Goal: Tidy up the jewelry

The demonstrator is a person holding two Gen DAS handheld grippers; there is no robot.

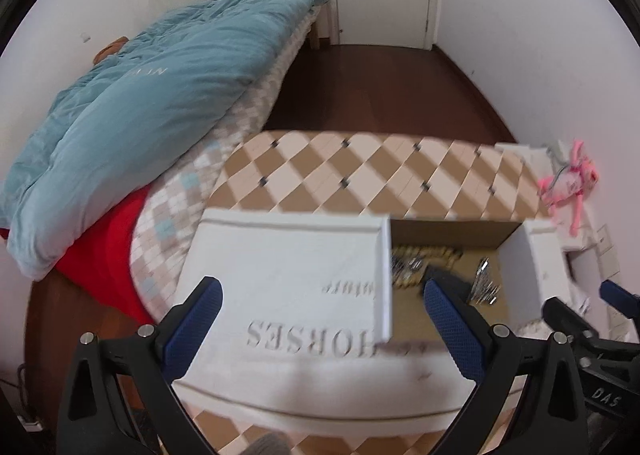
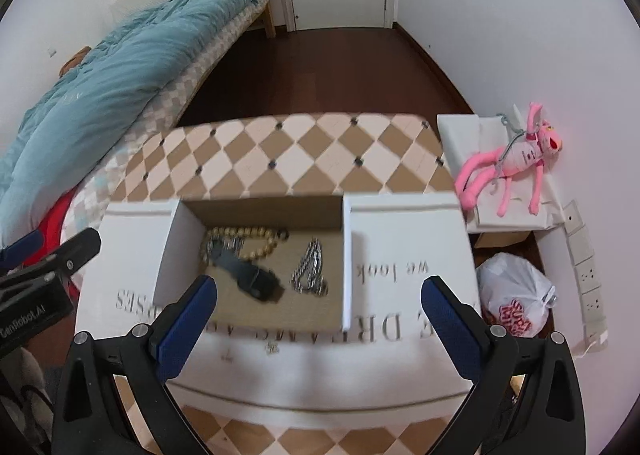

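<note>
Jewelry sits in the open cardboard box (image 2: 264, 211) on the checkered table (image 2: 304, 151): a beaded strand (image 2: 256, 237) along the far wall, a silver chain (image 2: 310, 269) toward the right, a black strap-like piece (image 2: 250, 275) lying across the middle, possibly a watch, too blurred to be sure. Two white flaps (image 2: 408, 255) with grey lettering are folded outward on either side of the opening.

Risks, judged from this layout:
- Items lie close together; strap overlaps a second silvery piece near the beads. A pinch on one could drag its neighbour out tangled.
- Chain is thin, limp and flat on the cardboard floor. Wide padded tips may slide over it or catch only a loop, so it could slip free during a lift.
- Box looks light and nothing holds it. A downward or sideways push from either tool could shift it on the table or fold a flap inward over the contents.
- Both tools hover near the same opening; left tool's body shows at the left edge of the right view, so a collision is possible if both reach in at once.

Fingers:
- Left gripper (image 1: 320, 319): blue pads (image 1: 196, 327) spread wide, empty, touching nothing. It hangs over the left flap (image 1: 288, 267), right tip near the box opening.
- Right gripper (image 2: 316, 319): pads (image 2: 450, 327) equally wide apart, empty, poised above the near edge of the box, strap and chain between the tips in view, no contact.
</note>
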